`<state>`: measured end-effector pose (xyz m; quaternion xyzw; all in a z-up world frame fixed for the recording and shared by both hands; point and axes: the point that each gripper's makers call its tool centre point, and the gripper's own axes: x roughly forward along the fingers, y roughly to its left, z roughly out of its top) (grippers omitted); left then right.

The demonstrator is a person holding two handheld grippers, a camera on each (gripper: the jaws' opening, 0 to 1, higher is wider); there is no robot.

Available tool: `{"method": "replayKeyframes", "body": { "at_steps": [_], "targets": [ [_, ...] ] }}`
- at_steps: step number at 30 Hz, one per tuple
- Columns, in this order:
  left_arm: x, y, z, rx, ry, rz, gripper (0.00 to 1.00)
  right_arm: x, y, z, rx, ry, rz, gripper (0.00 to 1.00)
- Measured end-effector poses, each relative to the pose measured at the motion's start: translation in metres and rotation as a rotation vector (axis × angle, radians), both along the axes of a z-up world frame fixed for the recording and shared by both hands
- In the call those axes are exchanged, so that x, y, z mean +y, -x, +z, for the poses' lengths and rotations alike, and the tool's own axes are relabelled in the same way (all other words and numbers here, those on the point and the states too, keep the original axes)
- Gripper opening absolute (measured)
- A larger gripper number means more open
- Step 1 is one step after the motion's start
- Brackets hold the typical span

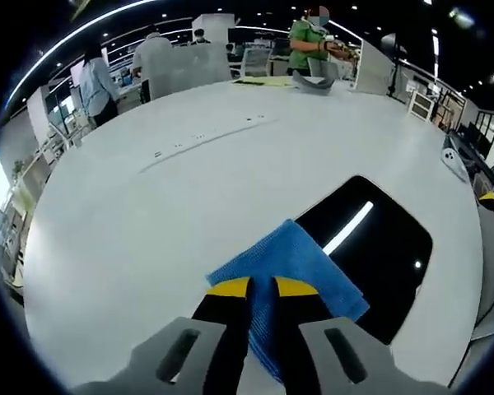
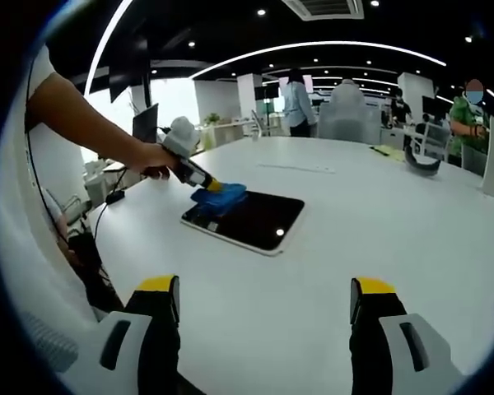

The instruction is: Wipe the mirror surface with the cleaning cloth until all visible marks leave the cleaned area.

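1. Left gripper view: your left gripper (image 1: 263, 287) has its fingers pinched on the blue cloth (image 1: 292, 276), which lies over the near corner of the dark mirror (image 1: 379, 255) on the white table (image 1: 148, 222).
2. Right gripper view: your right gripper (image 2: 266, 296) has its fingers spread wide and empty above the table, well short of the mirror, where your left gripper presses the cloth.

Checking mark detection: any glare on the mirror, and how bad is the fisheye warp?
Left gripper view: the mirror reflects a bright ceiling strip beside the cloth; the table bulges into a dome. Right gripper view: one small light spot on the mirror, ceiling lights bowed.
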<state>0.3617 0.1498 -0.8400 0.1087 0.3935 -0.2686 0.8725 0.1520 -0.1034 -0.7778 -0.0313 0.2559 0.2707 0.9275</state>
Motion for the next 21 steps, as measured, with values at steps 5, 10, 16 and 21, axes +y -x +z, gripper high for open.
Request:
{"method": "replayKeyframes", "body": {
  "at_steps": [5, 10, 16, 21],
  "targets": [
    [0.000, 0.000, 0.001, -0.007, -0.005, -0.009, 0.08, 0.002, -0.001, 0.000, -0.010, 0.004, 0.012, 0.85],
    [0.000, -0.007, 0.011, -0.084, -0.046, -0.095, 0.22, 0.005, -0.005, 0.007, -0.036, 0.009, 0.032, 0.85],
    [-0.010, -0.004, 0.025, -0.098, -0.073, -0.186, 0.23, 0.002, -0.007, 0.013, -0.051, 0.021, 0.051, 0.85],
    [-0.013, 0.008, 0.021, -0.065, -0.032, -0.153, 0.23, 0.000, -0.006, 0.015, -0.054, 0.004, 0.035, 0.86]
  ]
}}
